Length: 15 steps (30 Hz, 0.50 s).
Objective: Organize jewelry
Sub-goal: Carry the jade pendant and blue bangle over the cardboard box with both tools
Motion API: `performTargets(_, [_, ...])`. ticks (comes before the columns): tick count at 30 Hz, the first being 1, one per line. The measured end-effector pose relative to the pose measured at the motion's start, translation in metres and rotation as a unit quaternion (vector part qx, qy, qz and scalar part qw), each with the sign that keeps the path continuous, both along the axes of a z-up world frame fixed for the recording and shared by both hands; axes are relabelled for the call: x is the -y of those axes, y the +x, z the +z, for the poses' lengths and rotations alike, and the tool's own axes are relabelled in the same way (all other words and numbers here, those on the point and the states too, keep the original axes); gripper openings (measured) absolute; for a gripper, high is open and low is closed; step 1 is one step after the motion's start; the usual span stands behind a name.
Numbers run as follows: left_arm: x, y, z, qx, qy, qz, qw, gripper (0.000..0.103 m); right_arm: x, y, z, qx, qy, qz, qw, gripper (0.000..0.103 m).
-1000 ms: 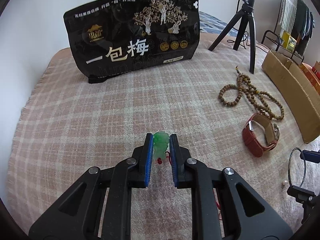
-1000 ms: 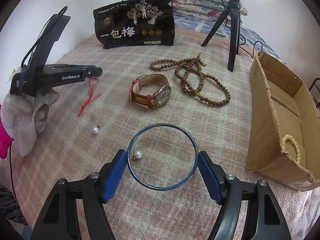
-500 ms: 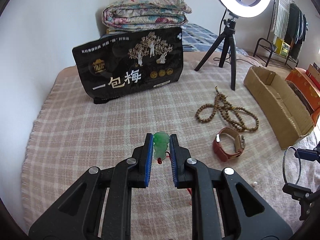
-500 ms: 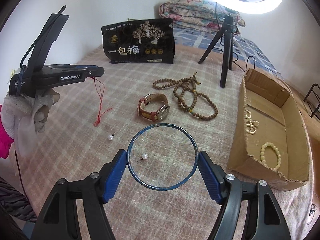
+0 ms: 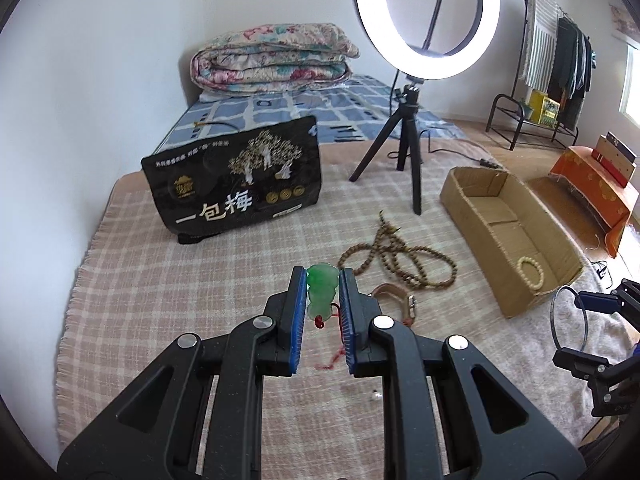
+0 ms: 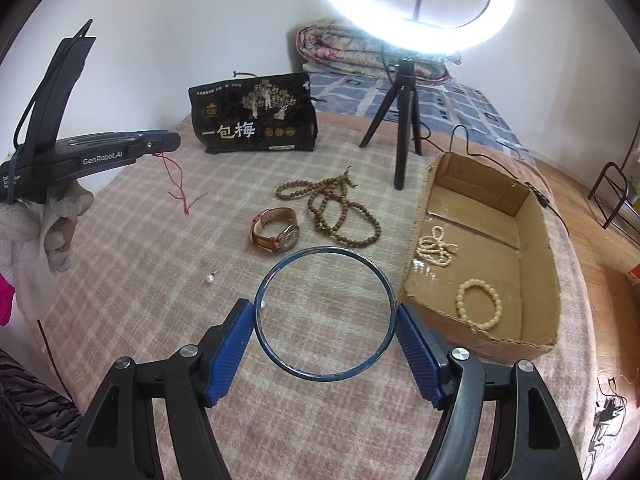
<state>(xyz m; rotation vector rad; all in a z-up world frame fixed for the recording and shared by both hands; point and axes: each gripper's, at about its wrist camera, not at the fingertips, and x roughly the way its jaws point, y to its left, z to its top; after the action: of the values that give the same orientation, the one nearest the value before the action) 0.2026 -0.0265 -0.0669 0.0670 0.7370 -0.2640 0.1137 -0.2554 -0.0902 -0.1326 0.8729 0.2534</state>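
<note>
Here, left wrist view: the left gripper (image 5: 323,294) is pinched on a green jade pendant (image 5: 321,290), held above the plaid blanket (image 5: 160,280), its red cord (image 5: 335,354) trailing down. Right wrist view: the right gripper (image 6: 326,334) clamps a blue bangle (image 6: 325,314) by its sides, just beside the cardboard box (image 6: 546,240); a watch (image 6: 276,232), wooden beads (image 6: 332,208) and a pearl earring (image 6: 209,278) lie on the blanket.

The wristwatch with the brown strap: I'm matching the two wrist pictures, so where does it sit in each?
Left wrist view: the wristwatch lies just right of centre, partly hidden behind the left gripper, whose jaws are shut on a green pendant.
Right wrist view: the wristwatch lies centre frame, beyond the blue bangle.
Shared landmark: the brown bead strand just beyond the watch.
</note>
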Motion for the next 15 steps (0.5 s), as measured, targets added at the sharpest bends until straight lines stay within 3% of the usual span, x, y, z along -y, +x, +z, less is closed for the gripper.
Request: performTargets(15, [0.067,-0.008,0.036,0.02,-0.031,-0.048,0.9981,0.015,0.063,-0.013,0.023,0.013,0.001,-0.055,0.998,0.074])
